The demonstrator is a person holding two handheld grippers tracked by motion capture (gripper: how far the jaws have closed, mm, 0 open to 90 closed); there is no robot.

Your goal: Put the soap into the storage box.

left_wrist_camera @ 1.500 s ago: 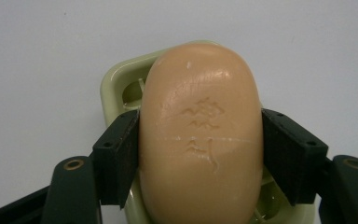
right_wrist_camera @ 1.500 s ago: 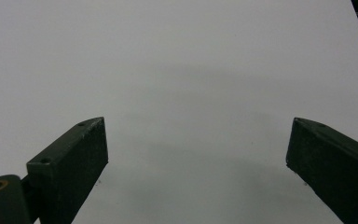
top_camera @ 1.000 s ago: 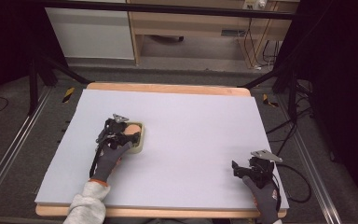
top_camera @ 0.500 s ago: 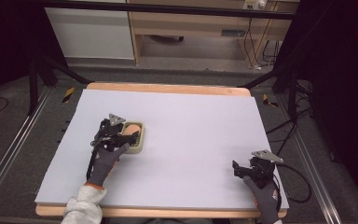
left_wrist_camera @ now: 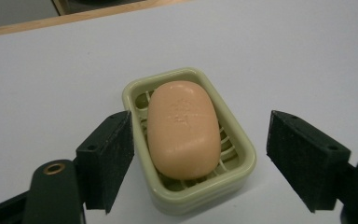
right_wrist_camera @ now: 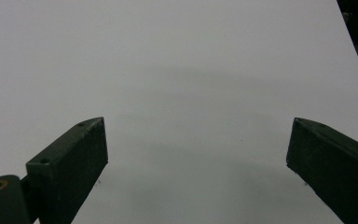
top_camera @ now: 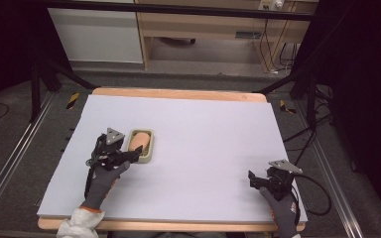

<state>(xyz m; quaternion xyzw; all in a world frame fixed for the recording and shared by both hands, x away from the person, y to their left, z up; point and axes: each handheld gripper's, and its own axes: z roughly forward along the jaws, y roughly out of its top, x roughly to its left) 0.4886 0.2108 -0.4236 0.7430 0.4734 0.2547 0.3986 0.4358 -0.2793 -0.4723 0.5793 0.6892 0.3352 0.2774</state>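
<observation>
On dish, soap lengthwise front-to-back

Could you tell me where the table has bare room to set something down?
Bare white surface lies between the soap dish and the right gripper, and along the far edge. The one crowded spot is the left gripper, open around the dish.

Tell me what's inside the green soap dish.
A peach soap bar lies in the green soap dish, on a slatted rack. The soap hides most of the rack.

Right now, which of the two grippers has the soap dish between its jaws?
The left gripper: its open jaws flank the soap dish. The right gripper faces bare table.
</observation>
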